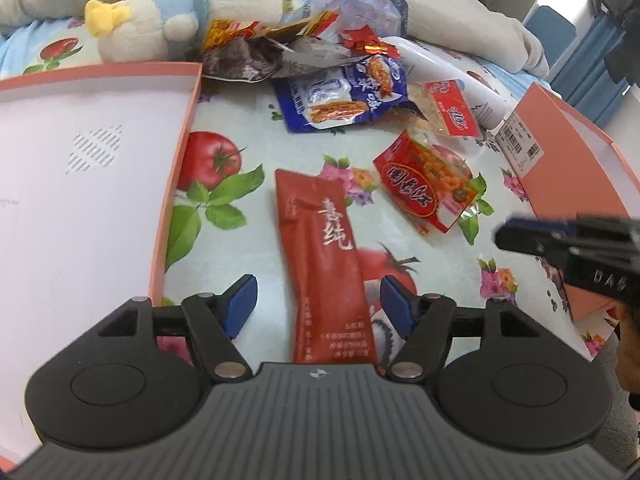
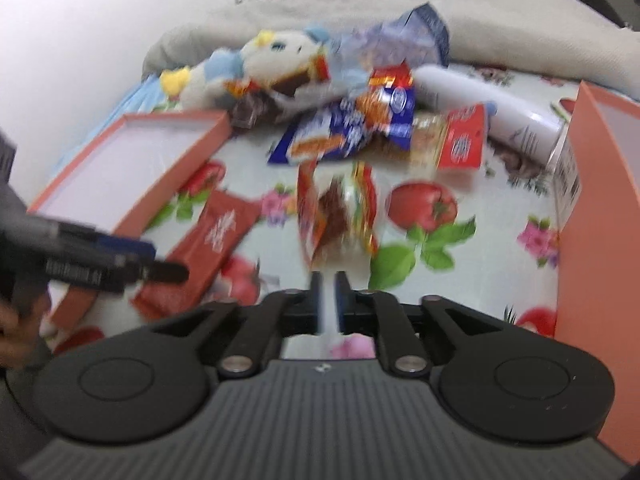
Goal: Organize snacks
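Observation:
My left gripper (image 1: 318, 304) is open, its blue pads either side of a long red snack packet (image 1: 324, 264) lying flat on the tomato-print cloth; the packet also shows in the right wrist view (image 2: 208, 244). My right gripper (image 2: 329, 300) is nearly closed on the clear edge of a red-and-yellow snack bag (image 2: 340, 216), which stands lifted on edge. In the left wrist view the right gripper (image 1: 560, 244) is at the right, beside that bag (image 1: 428, 188). A blue snack bag (image 1: 344, 96) and a small red packet (image 1: 452, 108) lie farther back.
A pink shallow box (image 1: 176, 168) with a white floor lies at the left. Another pink box (image 1: 568, 148) stands at the right. A plush toy (image 1: 172, 12), a white bottle (image 1: 452, 76) and a heap of wrappers (image 1: 280, 52) lie at the back against a grey blanket.

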